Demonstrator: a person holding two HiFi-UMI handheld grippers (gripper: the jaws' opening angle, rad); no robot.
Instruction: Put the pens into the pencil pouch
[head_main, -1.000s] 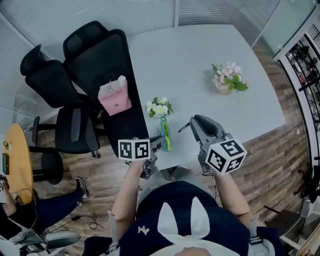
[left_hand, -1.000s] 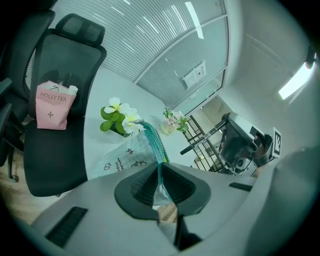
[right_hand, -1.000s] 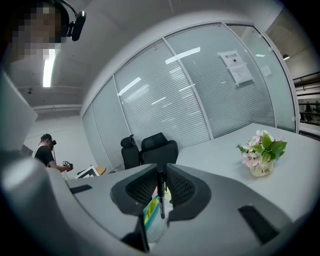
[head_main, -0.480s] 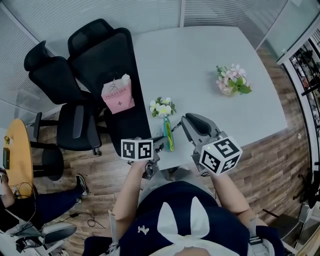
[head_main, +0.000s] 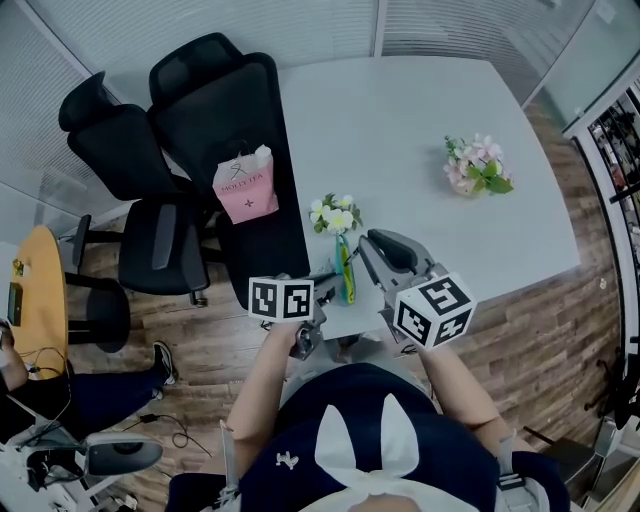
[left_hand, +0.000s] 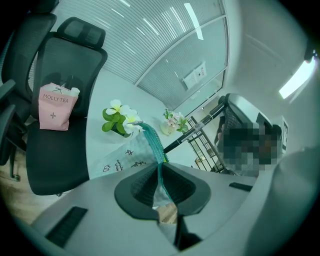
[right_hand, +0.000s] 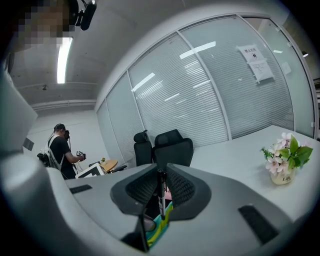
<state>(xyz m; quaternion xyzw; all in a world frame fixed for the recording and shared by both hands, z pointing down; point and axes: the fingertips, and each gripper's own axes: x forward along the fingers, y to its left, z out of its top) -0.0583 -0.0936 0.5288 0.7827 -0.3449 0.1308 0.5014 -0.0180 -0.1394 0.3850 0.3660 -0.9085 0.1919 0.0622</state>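
1. One pen (right_hand: 161, 207), one pencil pouch (head_main: 345, 272), two flower pots, two black office chairs (head_main: 215, 125) and one pink paper bag (head_main: 247, 185) are showing around one pale desk (head_main: 430, 110).
2. In the head view the pencil pouch is lying at the desk's near edge, its long axis running from 12 to 6 o'clock. What it is holding cannot be told.
3. One pot is carrying white flowers (head_main: 335, 213) just beside the pouch at its 12 o'clock. The other is carrying pink flowers (head_main: 478, 165) well apart at 2 o'clock.
4. The pink paper bag is sitting on a chair seat at the pouch's 10 o'clock, with something white poking from its top.
5. In the right gripper view the pen is standing upright, its long axis running from 12 to 6 o'clock and its lower end pointing down at the pouch's mouth. Whether the end is inside cannot be told.
6. The left tongs (left_hand: 161, 175) are pressing together on the pouch's teal zipper edge.
7. The right tongs (right_hand: 161, 184) are pinching the pen between their pads, over the pouch.
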